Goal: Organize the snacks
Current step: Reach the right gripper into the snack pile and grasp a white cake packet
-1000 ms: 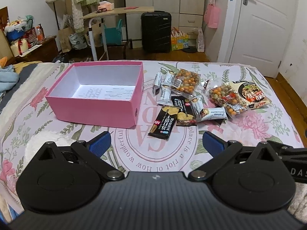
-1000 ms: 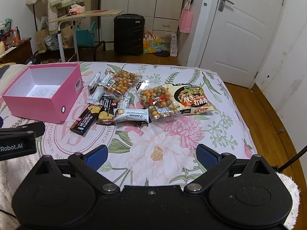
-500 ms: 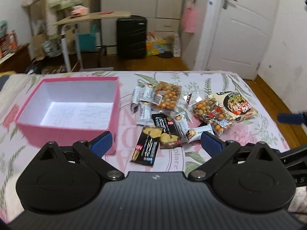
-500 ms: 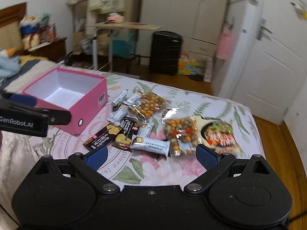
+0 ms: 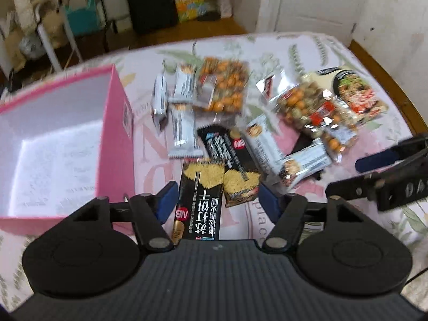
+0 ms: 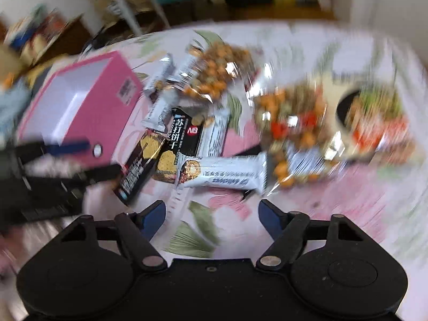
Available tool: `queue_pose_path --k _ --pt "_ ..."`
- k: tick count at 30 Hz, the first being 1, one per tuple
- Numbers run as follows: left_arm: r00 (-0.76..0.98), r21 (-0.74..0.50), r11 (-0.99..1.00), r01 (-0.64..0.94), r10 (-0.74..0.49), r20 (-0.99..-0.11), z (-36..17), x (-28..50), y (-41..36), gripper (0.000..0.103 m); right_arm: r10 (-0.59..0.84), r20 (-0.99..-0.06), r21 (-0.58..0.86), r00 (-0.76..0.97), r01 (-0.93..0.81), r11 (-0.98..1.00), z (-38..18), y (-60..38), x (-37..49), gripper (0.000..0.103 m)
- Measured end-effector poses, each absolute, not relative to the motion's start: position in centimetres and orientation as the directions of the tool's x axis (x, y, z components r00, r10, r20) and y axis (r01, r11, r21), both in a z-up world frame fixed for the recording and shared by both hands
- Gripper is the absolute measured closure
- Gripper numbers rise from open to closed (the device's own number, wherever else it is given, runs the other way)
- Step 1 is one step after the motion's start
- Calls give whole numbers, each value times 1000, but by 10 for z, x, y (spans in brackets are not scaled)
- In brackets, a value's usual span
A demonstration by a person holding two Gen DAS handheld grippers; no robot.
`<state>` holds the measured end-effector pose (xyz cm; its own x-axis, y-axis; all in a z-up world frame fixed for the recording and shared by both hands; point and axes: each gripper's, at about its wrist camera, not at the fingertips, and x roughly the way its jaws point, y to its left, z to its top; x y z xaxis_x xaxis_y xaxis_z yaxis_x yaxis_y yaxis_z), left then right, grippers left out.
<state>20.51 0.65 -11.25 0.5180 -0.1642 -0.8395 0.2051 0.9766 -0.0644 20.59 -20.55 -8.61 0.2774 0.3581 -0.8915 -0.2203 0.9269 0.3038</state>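
Observation:
An open pink box [image 5: 117, 133] with a white inside stands on the floral bedspread [image 5: 294, 48], left of a heap of snacks. My left gripper [image 5: 218, 200] is low over the heap's near end. Its jaws are closing, with a black cracker pack [image 5: 199, 200] and the end of a second black pack [image 5: 235, 165] between them; the pads do not visibly press. My right gripper [image 6: 211, 212], jaws also closing, hovers just short of a white bar [image 6: 224, 174] with only bedspread between its fingers. Each view shows the other gripper at its edge [image 5: 369, 171] [image 6: 85, 160].
Further back lie two bags of mixed nuts [image 5: 224, 88] [image 5: 307, 109], a noodle packet [image 5: 358, 93] and more white bars [image 5: 184, 133]. The bed ends at the right above a wooden floor [image 5: 388, 75]. A black suitcase [image 5: 149, 0] stands beyond the bed's far end.
Both grippers have dropped and moved forward to the snack heap, tilting downward. Their jaws have narrowed. The left one now straddles the black cracker packs.

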Motion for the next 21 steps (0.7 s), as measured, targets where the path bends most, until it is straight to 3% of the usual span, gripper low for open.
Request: queue_pose_path --k 4,7,10,15,21 --pt "526 -75 967 243 -196 -828 -128 222 -1 47 426 -873 433 238 -25 901 -113 -210 227 24" --pt "559 -57 974 221 -174 -811 -137 238 -3 47 411 -877 446 249 101 889 -132 -214 240 24" --pt "559 -130 967 219 -234 -796 -146 254 -5 48 386 -874 443 295 159 882 -142 -218 240 23" --pt "525 -226 949 220 -311 -792 -165 270 -12 49 257 -904 294 343 62 954 -133 -205 224 50" --pt "464 -288 931 222 -361 -809 -179 272 -32 57 213 -912 198 350 -79 977 -124 -198 205 71"
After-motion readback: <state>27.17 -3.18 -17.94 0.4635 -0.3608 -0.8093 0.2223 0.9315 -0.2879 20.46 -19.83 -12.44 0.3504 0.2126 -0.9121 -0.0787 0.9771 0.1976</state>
